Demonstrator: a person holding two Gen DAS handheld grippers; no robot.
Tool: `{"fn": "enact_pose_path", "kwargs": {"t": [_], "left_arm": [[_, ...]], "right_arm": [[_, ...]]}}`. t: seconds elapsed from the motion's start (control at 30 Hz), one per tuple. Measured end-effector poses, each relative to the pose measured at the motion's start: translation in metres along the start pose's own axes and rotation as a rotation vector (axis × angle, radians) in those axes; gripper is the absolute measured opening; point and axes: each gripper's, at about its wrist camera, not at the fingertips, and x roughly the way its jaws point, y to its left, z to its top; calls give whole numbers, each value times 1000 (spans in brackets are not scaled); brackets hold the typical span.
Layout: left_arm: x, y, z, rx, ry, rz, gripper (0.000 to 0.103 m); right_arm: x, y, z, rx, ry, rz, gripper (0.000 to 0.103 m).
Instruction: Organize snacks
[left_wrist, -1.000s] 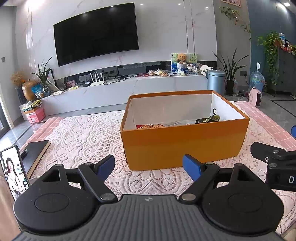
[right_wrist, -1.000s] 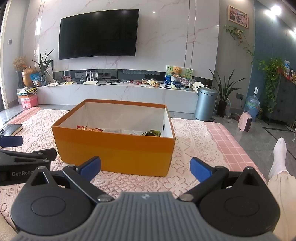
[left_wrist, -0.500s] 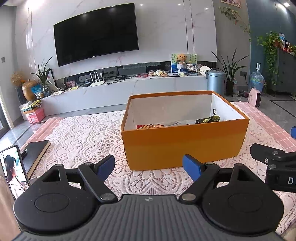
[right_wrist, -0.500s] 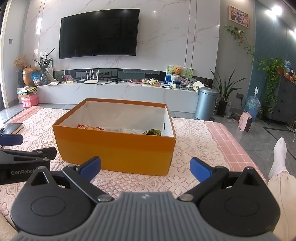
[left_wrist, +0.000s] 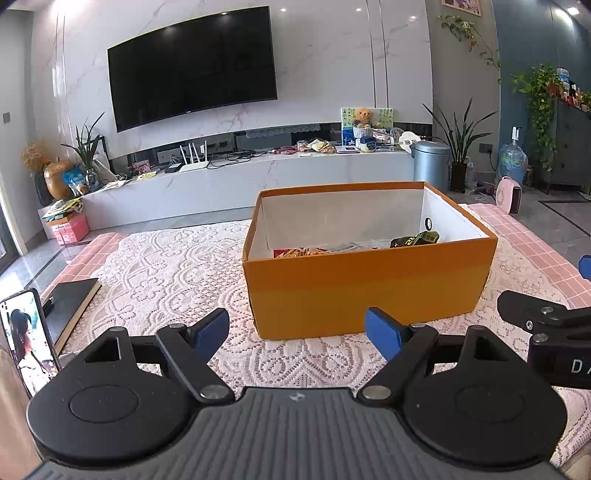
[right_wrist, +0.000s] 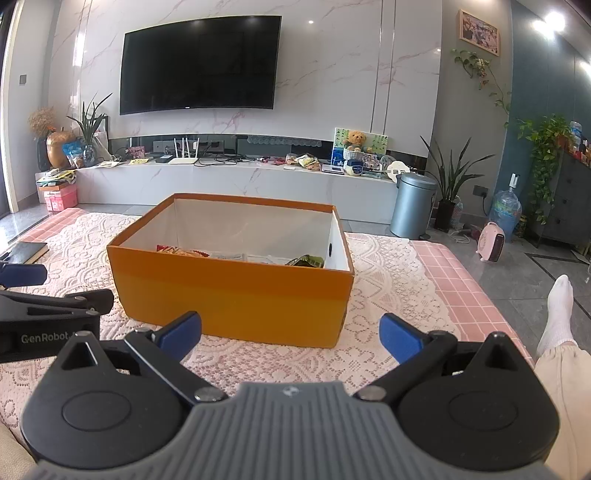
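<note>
Your left gripper (left_wrist: 297, 330) is black with blue pads (left_wrist: 382, 328) on its fingers, two round discs at the base and a ribbed grey housing between them, with silver pivot screws on the linkage arms. Your right gripper (right_wrist: 290, 332) is built the same: blue pads (right_wrist: 400, 338), black triangular links, grey ribbed body with a small round emblem. From the right view, white "GenRobot" lettering shows on the left gripper's side. You wear a white sock (right_wrist: 557, 314) and cream trousers (right_wrist: 569, 402).

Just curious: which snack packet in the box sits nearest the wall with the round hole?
The dark packet, black with yellow print; the red-and-orange one lies at the opposite end.
</note>
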Motion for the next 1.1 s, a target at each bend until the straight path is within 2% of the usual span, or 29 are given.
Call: {"fn": "enact_pose_path", "kwargs": {"t": [1.1], "left_arm": [[-5,1,2,-16,-12,6,97]], "right_arm": [[2,0,-2,2,16,13,99]]}}
